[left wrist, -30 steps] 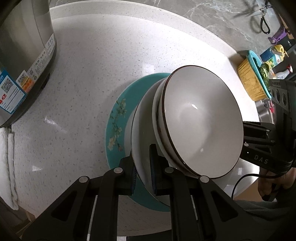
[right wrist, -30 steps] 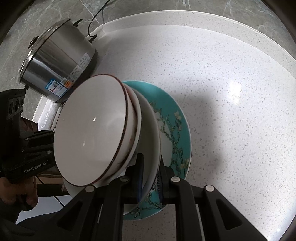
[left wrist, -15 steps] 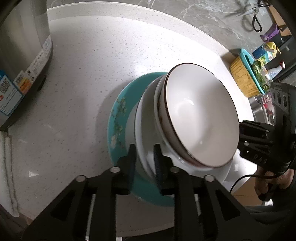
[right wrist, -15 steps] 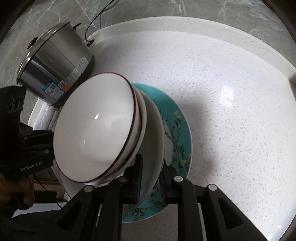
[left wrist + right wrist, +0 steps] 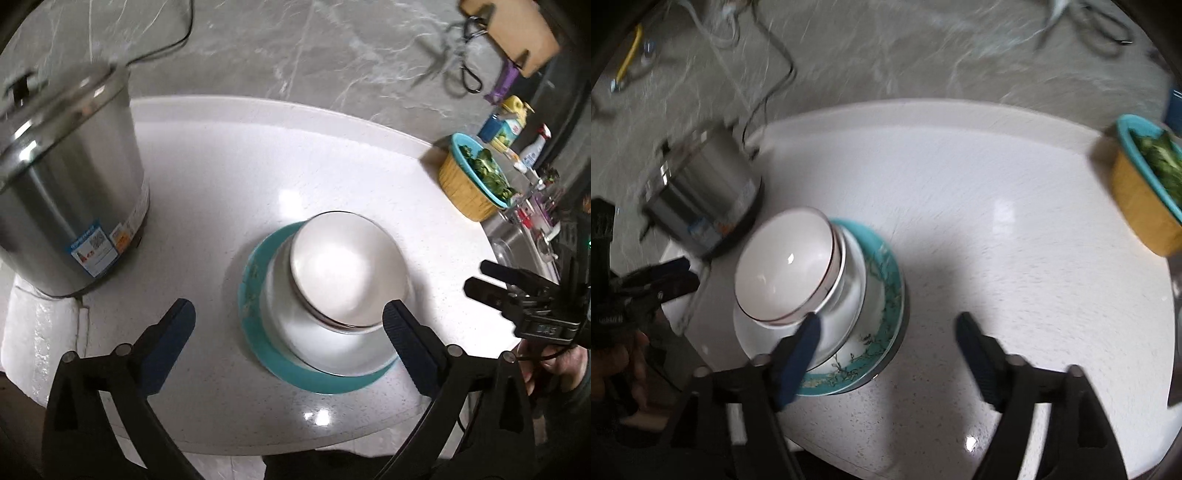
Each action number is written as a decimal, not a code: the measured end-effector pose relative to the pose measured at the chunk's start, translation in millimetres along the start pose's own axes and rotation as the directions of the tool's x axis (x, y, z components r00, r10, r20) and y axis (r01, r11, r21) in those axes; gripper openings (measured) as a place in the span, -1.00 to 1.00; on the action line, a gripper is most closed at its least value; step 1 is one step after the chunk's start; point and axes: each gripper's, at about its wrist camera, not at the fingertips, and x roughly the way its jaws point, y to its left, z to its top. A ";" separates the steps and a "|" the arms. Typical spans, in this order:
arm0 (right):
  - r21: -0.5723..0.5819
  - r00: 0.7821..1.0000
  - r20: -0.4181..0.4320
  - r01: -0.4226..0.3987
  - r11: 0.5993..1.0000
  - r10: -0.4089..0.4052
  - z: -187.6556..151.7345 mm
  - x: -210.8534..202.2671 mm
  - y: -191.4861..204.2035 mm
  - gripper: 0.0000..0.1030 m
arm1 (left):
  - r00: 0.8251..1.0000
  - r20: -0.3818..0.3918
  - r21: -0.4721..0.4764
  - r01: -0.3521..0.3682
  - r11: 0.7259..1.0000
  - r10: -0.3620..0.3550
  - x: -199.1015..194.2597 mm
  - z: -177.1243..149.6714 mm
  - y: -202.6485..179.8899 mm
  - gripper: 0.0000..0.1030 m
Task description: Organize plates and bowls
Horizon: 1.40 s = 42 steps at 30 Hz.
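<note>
A stack rests on the white counter: a teal floral plate (image 5: 258, 354) at the bottom, a white plate (image 5: 332, 354) on it, and brown-rimmed white bowls (image 5: 343, 266) on top. The stack also shows in the right wrist view, with the bowls (image 5: 783, 266) above the teal plate (image 5: 886, 295). My left gripper (image 5: 288, 321) is open and empty, raised in front of the stack. My right gripper (image 5: 886, 332) is open and empty, raised at the stack's right side; it also shows in the left wrist view (image 5: 491, 277).
A steel pot (image 5: 62, 192) stands at the left of the counter (image 5: 221, 166). A yellow and teal basket of greens (image 5: 472, 181) sits at the right edge, with bottles (image 5: 506, 122) behind it. A sink (image 5: 524, 243) lies to the right.
Both grippers let go of the white plate's rim, opened wide and pulled back and up. The stack now rests flat on the counter.
</note>
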 end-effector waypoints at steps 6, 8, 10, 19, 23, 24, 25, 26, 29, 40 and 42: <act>0.112 0.994 0.047 0.092 0.989 -0.098 -21.4 -38.2 -0.3 1.00 | 0.998 -0.046 0.046 -0.039 0.998 0.041 -14.1 -14.6 -42.6 1.00; 0.166 0.987 0.031 0.152 0.974 -0.159 -28.8 -50.8 2.4 1.00 | 0.999 -0.045 0.059 0.003 0.998 0.000 -27.3 -22.7 -56.9 1.00; 0.209 0.980 0.030 0.188 0.960 -0.198 -32.7 -61.6 4.9 1.00 | 0.999 -0.033 0.091 -0.023 0.996 0.026 -38.0 -27.5 -67.6 0.99; 0.292 0.924 0.064 0.344 0.892 -0.377 -40.2 -93.5 29.0 1.00 | 1.000 -0.005 0.135 0.021 0.991 -0.020 -51.4 -14.7 -64.1 0.99; 0.320 0.903 0.068 0.382 0.867 -0.423 -33.5 -91.2 55.6 1.00 | 1.000 0.018 0.186 0.004 0.983 -0.008 -59.3 -9.7 -52.0 0.99; 0.324 0.898 0.075 0.389 0.862 -0.433 -32.9 -92.1 60.8 1.00 | 1.000 0.026 0.201 -0.001 0.980 -0.004 -61.4 -10.3 -48.8 0.99; 0.331 0.890 0.079 0.401 0.854 -0.448 -31.2 -91.6 68.0 1.00 | 1.000 0.026 0.218 -0.001 0.976 -0.005 -62.0 -9.7 -45.5 0.99; 0.339 0.882 0.080 0.414 0.845 -0.464 -29.9 -90.8 74.8 1.00 | 1.000 0.013 0.231 0.009 0.973 -0.012 -60.7 -7.9 -40.6 1.00; 0.348 0.867 0.078 0.438 0.829 -0.492 -25.8 -87.1 91.4 1.00 | 0.997 -0.031 0.220 0.081 0.972 -0.076 -57.0 -3.9 -21.6 1.00; 0.384 0.838 0.058 0.483 0.787 -0.542 -17.7 -78.2 141.7 1.00 | 0.997 -0.052 0.279 0.070 0.958 -0.058 -60.3 -1.1 16.6 0.99; 0.390 0.837 0.054 0.485 0.783 -0.545 -17.3 -79.0 147.0 1.00 | 0.996 -0.057 0.286 0.081 0.955 -0.068 -60.9 -0.1 18.6 0.99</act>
